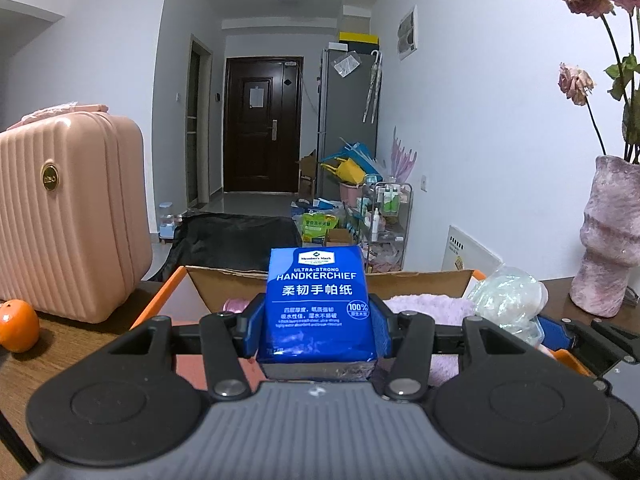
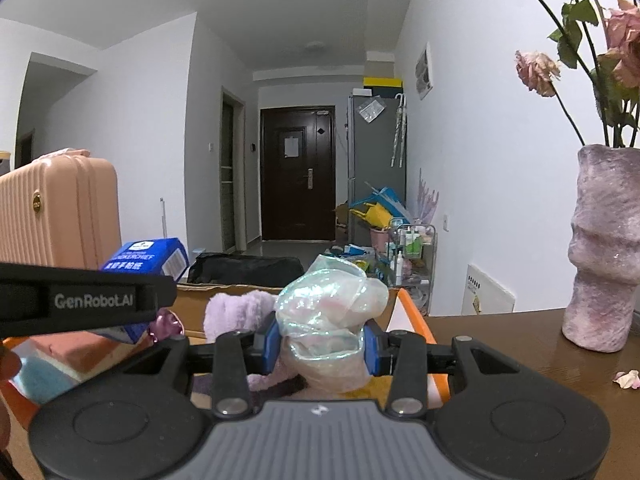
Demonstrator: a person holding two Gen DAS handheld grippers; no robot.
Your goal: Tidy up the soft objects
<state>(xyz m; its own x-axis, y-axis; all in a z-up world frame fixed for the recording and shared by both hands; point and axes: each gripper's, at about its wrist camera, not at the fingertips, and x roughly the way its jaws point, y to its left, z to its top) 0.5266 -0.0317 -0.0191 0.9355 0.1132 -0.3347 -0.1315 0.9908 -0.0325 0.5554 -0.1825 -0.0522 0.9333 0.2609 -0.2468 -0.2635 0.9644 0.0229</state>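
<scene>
Handkerchief pack (image 1: 318,300) first, far left of the action: blue, glossy film wrap, white lettering, standing upright and clamped between the left gripper (image 1: 318,326) jaws above the orange-rimmed cardboard box (image 1: 420,280). Probably light and squishy, slick wrapper, so best pinched across the flat sides, low and square. Moving right: lilac plush (image 2: 236,312) sitting in the box, fuzzy, floppy by the look of it. Further right, crinkly iridescent plastic bag (image 2: 332,312) with something pale and soft inside, squeezed between the right gripper (image 2: 320,346) jaws over the box. Likely featherweight, slippery, deforms easily; grabbing the bunched middle seems safest.
</scene>
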